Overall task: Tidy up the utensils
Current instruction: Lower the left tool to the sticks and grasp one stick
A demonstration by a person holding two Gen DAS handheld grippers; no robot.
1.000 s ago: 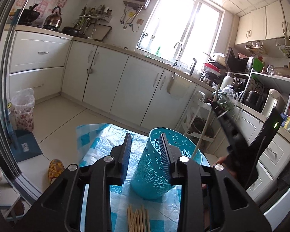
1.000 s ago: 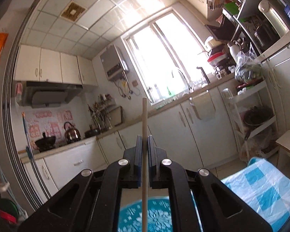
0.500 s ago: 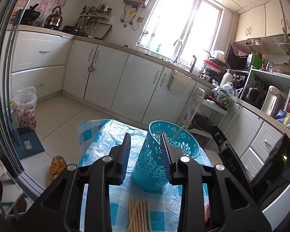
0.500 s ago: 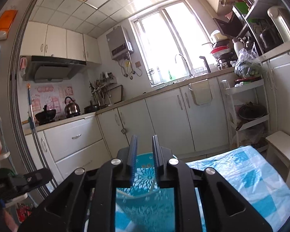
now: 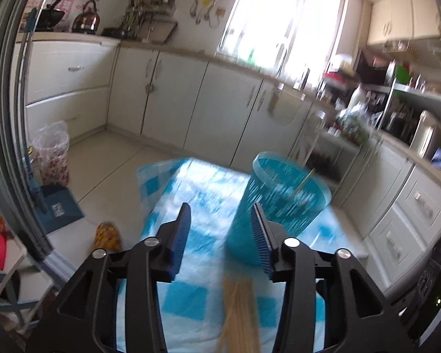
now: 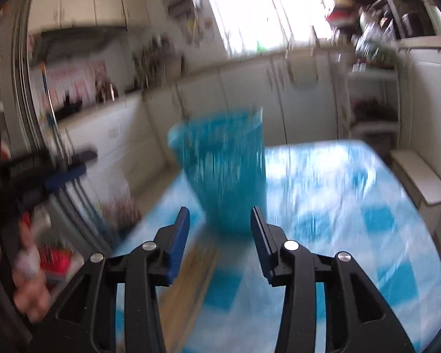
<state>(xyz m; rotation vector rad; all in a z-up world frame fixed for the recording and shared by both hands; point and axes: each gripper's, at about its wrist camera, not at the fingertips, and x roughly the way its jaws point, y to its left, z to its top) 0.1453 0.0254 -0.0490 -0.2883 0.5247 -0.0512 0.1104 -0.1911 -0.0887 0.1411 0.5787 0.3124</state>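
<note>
1. Chopsticks (image 5: 240, 313): pale bundle lying on the checked tablecloth (image 5: 191, 300), at 6 o'clock of the teal basket (image 5: 282, 203), near it but apart. One stick (image 5: 304, 180) already leans inside the basket.
2. Left gripper (image 5: 220, 242): jaws opening, nothing between them; bundle lies below, toward 5 o'clock.
3. Right gripper (image 6: 217, 242): jaws opening, empty; basket (image 6: 223, 173) at 12 o'clock.
4. Handling, judged: sticks light, stiff, thin, smooth; likely to roll or slip. Pinch one mid-length, across its axis.
5. Basket looks light, perforated plastic; could tip if nudged.
</note>
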